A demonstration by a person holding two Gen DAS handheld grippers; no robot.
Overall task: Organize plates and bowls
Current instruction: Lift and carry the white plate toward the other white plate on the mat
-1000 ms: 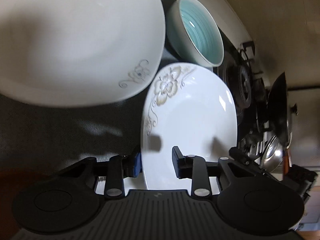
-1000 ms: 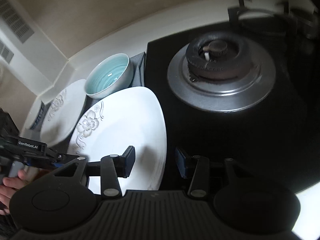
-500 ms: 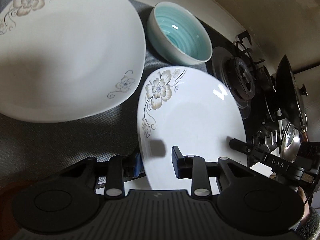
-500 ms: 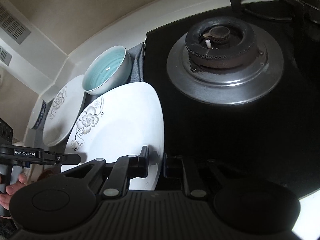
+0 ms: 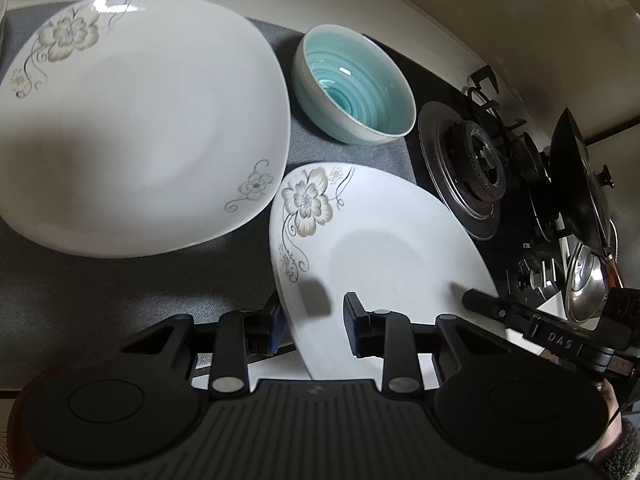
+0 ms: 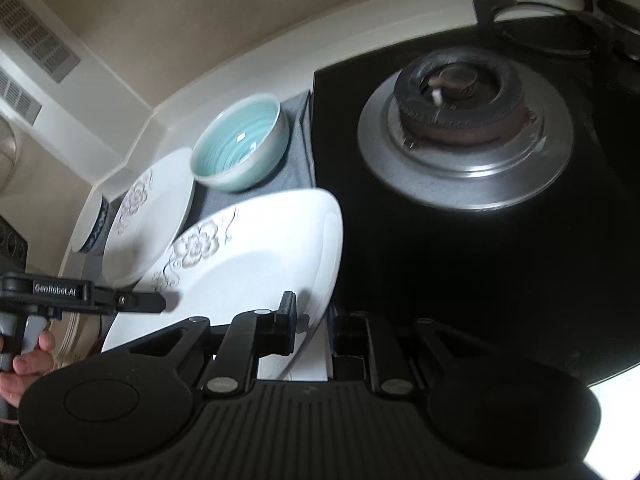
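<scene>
A white flowered plate (image 5: 384,248) is lifted and tilted over the grey mat (image 5: 100,284). My left gripper (image 5: 312,326) straddles its left rim with the jaws apart, not pressing on it. My right gripper (image 6: 314,326) is shut on the plate's right rim (image 6: 320,280) and carries it. A second, larger flowered plate (image 5: 136,140) lies on the mat to the left, also seen in the right wrist view (image 6: 148,216). A teal bowl (image 5: 356,84) stands upright behind the plates, also seen in the right wrist view (image 6: 240,148).
A black gas hob with a burner (image 6: 464,124) lies right of the mat. A dark wok (image 5: 580,176) and a metal lid (image 5: 584,280) sit further right. A blue-patterned bowl (image 6: 94,220) stands at the far left by the wall.
My right gripper closed on the plate's right rim and raised it. The left gripper drew back, so more of the large plate and the mat shows.
</scene>
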